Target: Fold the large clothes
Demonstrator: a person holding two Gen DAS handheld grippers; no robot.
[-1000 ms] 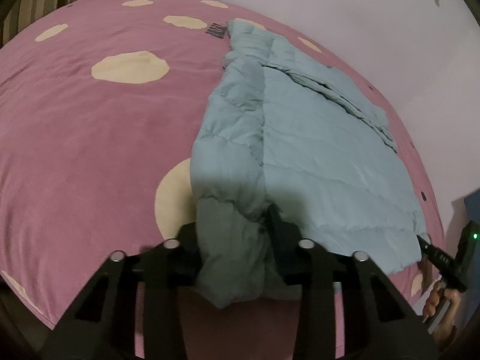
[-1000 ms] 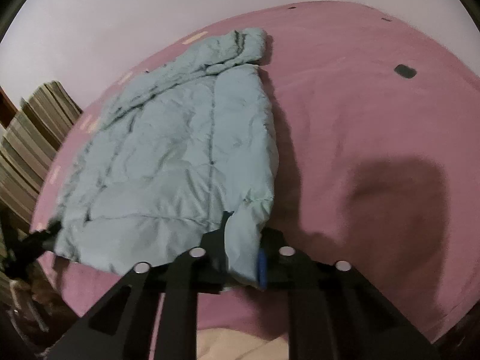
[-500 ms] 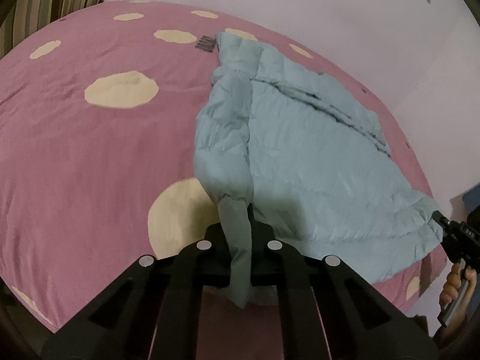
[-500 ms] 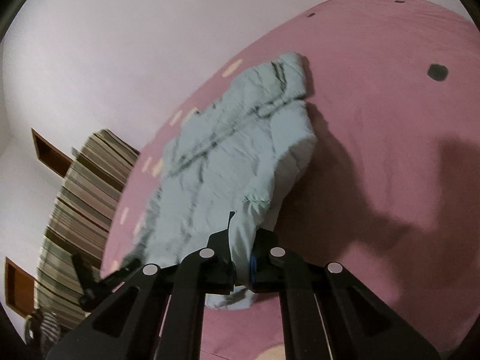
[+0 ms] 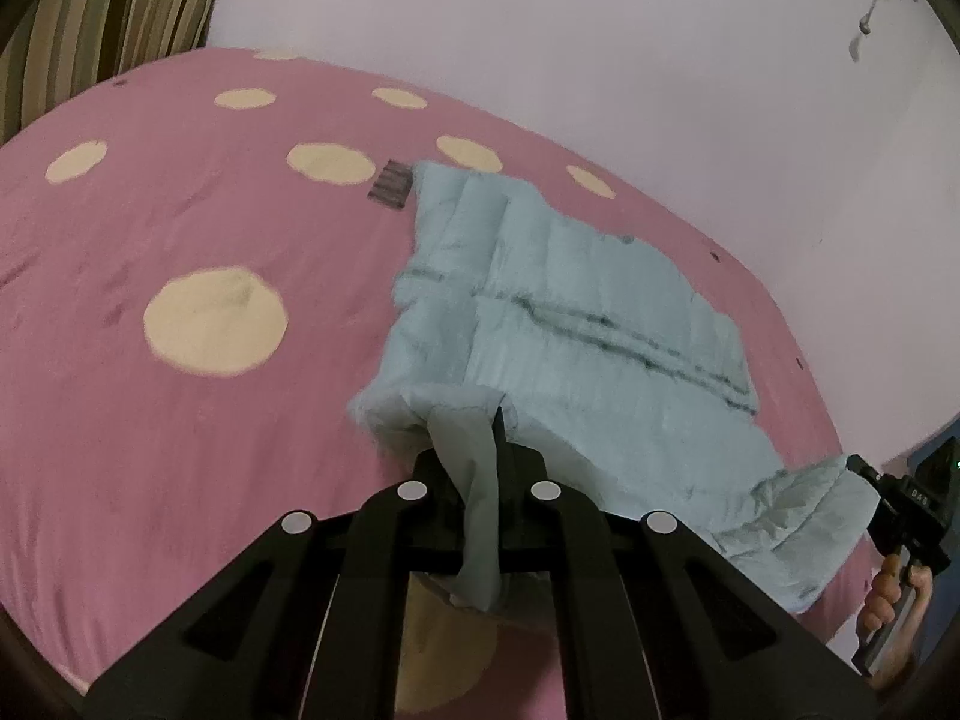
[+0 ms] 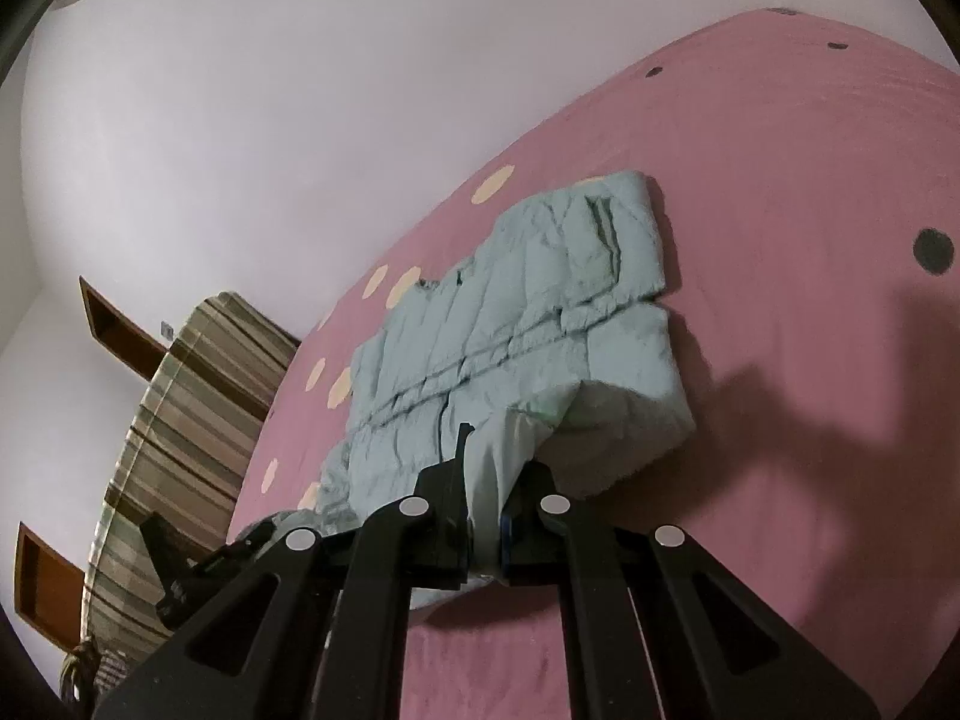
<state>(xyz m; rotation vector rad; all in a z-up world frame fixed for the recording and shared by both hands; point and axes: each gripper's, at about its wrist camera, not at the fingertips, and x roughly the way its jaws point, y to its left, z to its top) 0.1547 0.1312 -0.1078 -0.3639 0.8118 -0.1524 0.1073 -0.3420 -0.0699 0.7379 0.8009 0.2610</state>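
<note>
left gripper (image 5: pixel 480 480): bottom centre of left wrist view, jaws clamped on a corner of the jacket hem
right gripper (image 6: pixel 486 510): bottom centre of right wrist view, pinching the other hem corner
jacket (image 5: pixel 576 324): light blue quilted, mid-frame, near edge lifted, far part lying on the bedspread
bedspread (image 5: pixel 150 420): pink, cream dots
curtain (image 5: pixel 90 18): striped, upper left

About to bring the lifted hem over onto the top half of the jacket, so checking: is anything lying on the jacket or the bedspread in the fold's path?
Nothing visible does. The jacket lies bare; left gripper and right gripper pinch its hem.
</note>
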